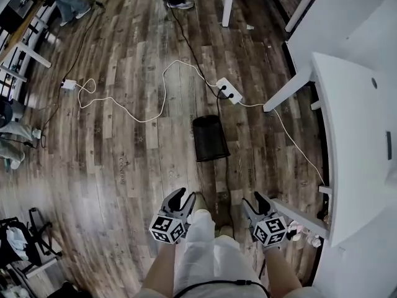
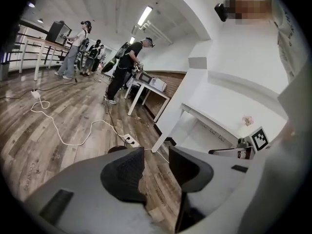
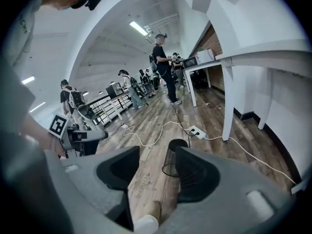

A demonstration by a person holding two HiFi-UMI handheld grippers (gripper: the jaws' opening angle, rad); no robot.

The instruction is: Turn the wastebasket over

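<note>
A black mesh wastebasket (image 1: 209,138) stands on the wooden floor ahead of me; its narrower dark end faces up and its wider rim seems to rest on the floor. My left gripper (image 1: 180,197) and right gripper (image 1: 260,200) hang side by side short of it, both open with only floor between their jaws. In the right gripper view the wastebasket (image 3: 172,156) shows between the right gripper (image 3: 157,152) jaws, some way off. In the left gripper view only its top edge (image 2: 116,149) peeks over the left jaw of the left gripper (image 2: 156,152).
A white power strip (image 1: 228,90) with white and black cables lies on the floor just beyond the basket. A white desk (image 1: 353,135) and its leg (image 1: 285,95) run along the right. People stand at tables far off (image 2: 127,62). Dark gear sits at lower left (image 1: 22,238).
</note>
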